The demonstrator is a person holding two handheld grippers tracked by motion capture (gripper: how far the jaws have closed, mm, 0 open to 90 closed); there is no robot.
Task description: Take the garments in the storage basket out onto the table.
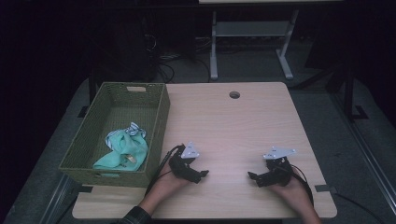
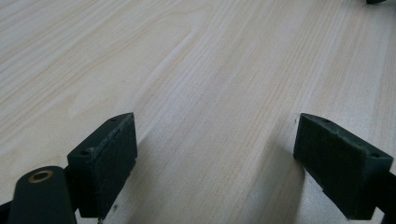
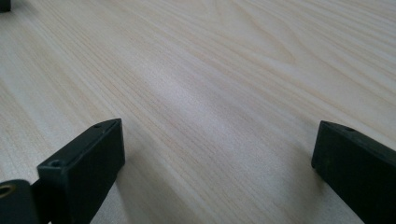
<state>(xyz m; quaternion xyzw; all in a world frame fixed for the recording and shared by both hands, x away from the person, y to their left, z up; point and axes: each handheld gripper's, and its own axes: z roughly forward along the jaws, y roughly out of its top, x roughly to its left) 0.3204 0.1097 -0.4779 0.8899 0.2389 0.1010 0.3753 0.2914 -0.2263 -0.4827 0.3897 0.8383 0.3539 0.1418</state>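
Both grippers rest low on the counter [image 1: 233, 126], jaws wide, empty. Cloth [image 1: 123, 150] sits in basket [image 1: 159, 116], left of frame; left gripper [image 1: 201, 176] nearest, should approach from above; right gripper [image 1: 252, 176] idle.

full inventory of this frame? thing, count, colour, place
table: 1, light wood, centre of the high view, with a round hole near its far edge
basket: 1, olive-green woven, on the table's left side
cloth: 1 bundle, mint green with a striped white part, inside the basket at its near end
stand: 1, white metal frame, on the floor beyond the table
left gripper: 1, black with a grey plate, near edge of the table beside the basket, jaws open over bare wood
right gripper: 1, black with a grey plate, near right of the table, jaws open over bare wood
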